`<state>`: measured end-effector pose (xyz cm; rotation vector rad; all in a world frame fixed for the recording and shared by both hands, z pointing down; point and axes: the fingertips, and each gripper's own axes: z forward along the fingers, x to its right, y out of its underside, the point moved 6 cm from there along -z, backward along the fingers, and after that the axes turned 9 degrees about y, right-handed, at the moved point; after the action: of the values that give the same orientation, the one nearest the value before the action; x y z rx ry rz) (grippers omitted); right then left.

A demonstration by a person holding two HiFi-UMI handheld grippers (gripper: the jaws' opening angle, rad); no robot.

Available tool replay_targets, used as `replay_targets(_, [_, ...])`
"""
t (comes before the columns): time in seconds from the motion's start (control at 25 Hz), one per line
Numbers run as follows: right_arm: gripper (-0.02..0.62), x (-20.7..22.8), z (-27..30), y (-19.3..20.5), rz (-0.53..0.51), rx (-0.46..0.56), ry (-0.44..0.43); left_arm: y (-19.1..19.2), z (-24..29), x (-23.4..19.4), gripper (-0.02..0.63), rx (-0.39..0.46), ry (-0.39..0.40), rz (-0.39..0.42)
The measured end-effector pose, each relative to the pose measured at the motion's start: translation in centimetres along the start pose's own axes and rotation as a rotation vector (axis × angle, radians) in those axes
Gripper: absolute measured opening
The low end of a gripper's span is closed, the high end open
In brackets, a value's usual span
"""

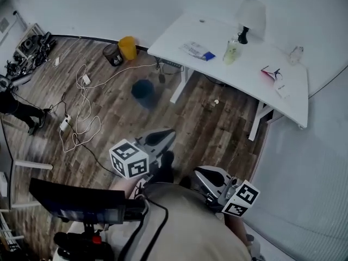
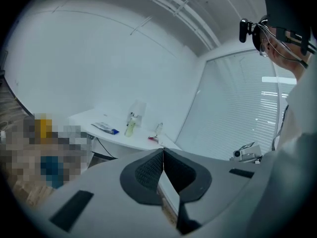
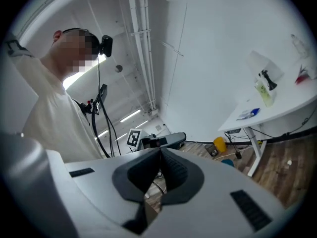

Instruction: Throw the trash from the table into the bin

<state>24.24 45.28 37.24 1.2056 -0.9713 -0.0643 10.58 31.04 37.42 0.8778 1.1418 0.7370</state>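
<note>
You have open wooden floor [image 1: 217, 129] in front of the surface [image 1: 244, 80], right up to its near edge. The blue bin [image 1: 142, 89] stands just left of the surface's left leg [image 1: 179, 88]; loose cables [image 1: 81, 113] sprawl well left of the surface. A lamp [image 1: 251, 16] and a bottle [image 1: 232, 51] crowd the surface's far edge

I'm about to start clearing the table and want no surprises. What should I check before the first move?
1. Left gripper empty: ok, fingers together on nothing.
2. Right gripper empty: ok, also shut.
3. Fingers open for grasping: not ok.
4. Trash in sight: ok, blue-and-white wrapper on the white table.
5. Which bin: cannot tell, blue bin and black mesh bin both stand on the floor.
</note>
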Motion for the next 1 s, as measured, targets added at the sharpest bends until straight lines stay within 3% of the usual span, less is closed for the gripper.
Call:
replay_targets(0.2, [0.014,2.2,2.8,-1.4,0.032,-0.007,0.026,-1.3,1.4,-3.7,0.011,-0.003,0.036,0.038])
replay_targets(0.4, [0.014,4.8,8.7,-3.3,0.013,-0.049,0.087,-3.8,1.7,-10.3,0.011,0.009,0.051,0.004])
replay_targets(0.48, [0.014,5.6,11.7,-4.2,0.027,-0.066,0.067,-5.4,1.4,-13.2,0.011,0.009,0.049,0.021])
replay_targets(0.64, [0.014,7.4,16.4,-6.2,0.117,-0.003,0.064,-8.4,0.9,-18.5,0.011,0.025,0.059,0.017])
replay_targets(0.84, [0.014,9.1,21.2,-8.3,0.075,0.017,0.139,-11.8,1.5,-23.2,0.012,0.018,0.119,0.080])
replay_targets(1.0, [0.014,11.1,22.0,-9.5,0.115,0.089,0.223,-13.0,2.5,-25.7,0.012,0.025,0.150,0.085])
